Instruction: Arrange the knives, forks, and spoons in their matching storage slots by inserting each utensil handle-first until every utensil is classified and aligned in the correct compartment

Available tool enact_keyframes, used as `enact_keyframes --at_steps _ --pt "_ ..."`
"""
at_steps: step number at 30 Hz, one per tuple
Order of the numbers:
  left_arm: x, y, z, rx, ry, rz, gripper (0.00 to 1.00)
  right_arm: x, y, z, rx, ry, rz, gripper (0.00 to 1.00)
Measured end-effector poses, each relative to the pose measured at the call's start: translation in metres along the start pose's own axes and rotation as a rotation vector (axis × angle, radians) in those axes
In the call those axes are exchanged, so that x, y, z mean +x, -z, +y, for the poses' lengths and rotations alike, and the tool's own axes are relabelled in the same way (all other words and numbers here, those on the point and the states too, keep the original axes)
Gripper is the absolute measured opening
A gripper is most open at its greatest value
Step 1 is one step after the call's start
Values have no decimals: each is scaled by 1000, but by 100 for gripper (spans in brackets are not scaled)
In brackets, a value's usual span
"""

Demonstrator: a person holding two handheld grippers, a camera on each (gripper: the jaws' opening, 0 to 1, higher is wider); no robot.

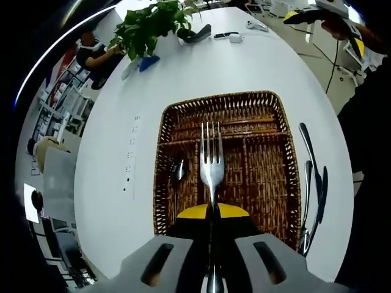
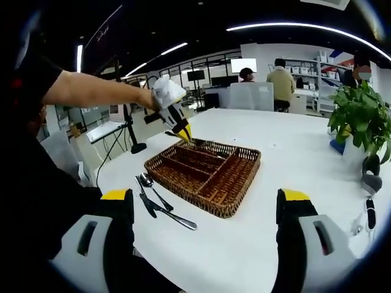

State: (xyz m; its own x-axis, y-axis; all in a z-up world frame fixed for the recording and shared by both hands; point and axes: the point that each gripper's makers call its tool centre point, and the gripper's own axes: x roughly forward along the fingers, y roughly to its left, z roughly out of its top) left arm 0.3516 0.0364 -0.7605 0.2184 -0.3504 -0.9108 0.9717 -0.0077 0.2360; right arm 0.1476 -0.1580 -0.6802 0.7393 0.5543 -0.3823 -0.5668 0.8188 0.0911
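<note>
Here the left gripper [image 1: 212,244] was clamped on a fork [image 1: 211,162], tines pointing forward, held over the wicker tray [image 1: 256,107] on the white worktop [image 1: 183,73]. A spoon [image 1: 178,174] lay in the tray's left slot. The right gripper [image 2: 204,213] stood wide apart, holding nothing. More cutlery [image 2: 156,204] lay on the worktop just beside the tray.

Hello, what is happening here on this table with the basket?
A person is sorting cutlery into a wicker tray on a white table. The left gripper is shut on a fork, held above the tray. One spoon already lies in a side compartment. More utensils wait on the table beside the tray. The right gripper is open and empty.
</note>
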Motion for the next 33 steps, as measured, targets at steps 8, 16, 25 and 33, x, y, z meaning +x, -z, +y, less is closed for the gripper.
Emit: enact_keyframes --at_steps 8,16,25,33 --pt "28 12 -9 8 -10 43 1 2 -7 1 -26 -4 -20 100" --pt "54 26 -19 1 31 77 1 -1 -20 -1 -69 11 -67 100" --pt "71 33 -19 -24 55 84 1 -1 -22 6 -110 -31 -80 100" --pt "77 33 -23 8 80 90 1 0 -17 2 -100 -10 -90 100"
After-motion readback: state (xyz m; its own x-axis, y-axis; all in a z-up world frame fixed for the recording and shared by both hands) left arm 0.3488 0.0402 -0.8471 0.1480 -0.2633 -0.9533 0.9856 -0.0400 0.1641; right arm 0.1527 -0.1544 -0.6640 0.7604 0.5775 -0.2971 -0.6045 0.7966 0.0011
